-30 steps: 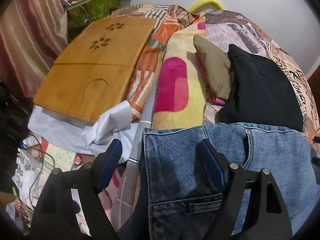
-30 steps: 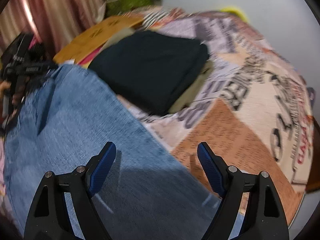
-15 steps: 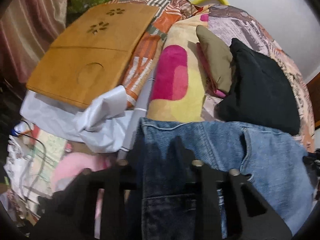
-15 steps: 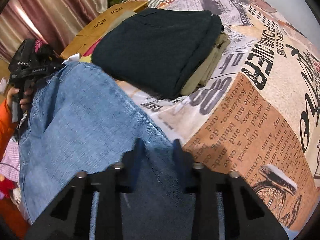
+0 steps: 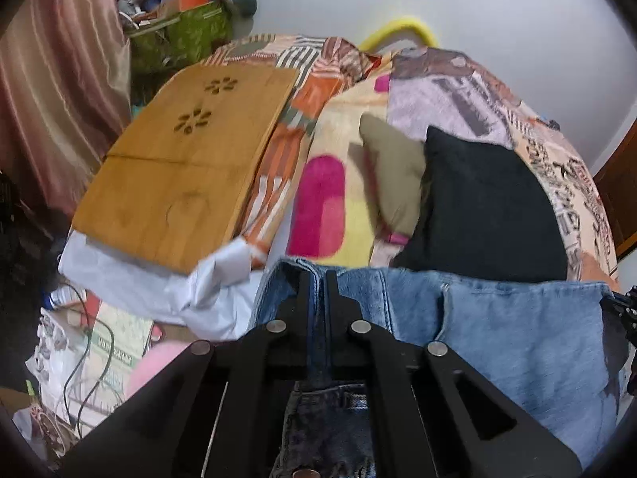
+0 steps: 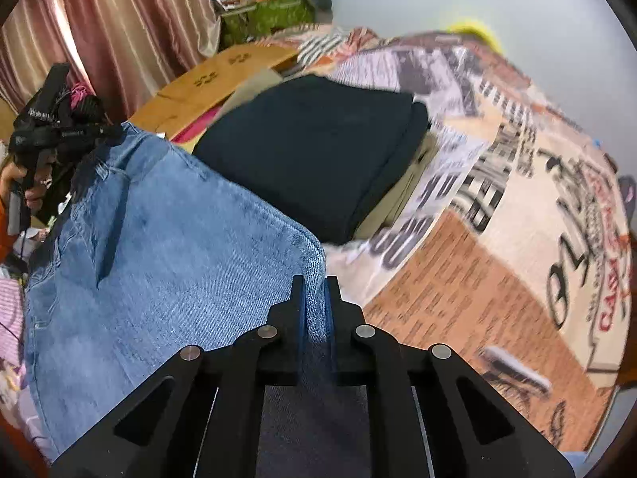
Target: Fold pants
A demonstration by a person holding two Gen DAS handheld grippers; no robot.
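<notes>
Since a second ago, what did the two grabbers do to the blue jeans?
Both closed. The left gripper pinched the jeans at the waistband, and the right gripper pinched their other edge. The folded black pants and wooden board stayed put.

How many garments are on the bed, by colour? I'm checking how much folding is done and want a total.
Blue: 1, the jeans, pinched by the left gripper and the right gripper.
Black: 1, the folded black garment.
Olive: 1, the folded olive garment, under the black one.
Total: 3.
</notes>
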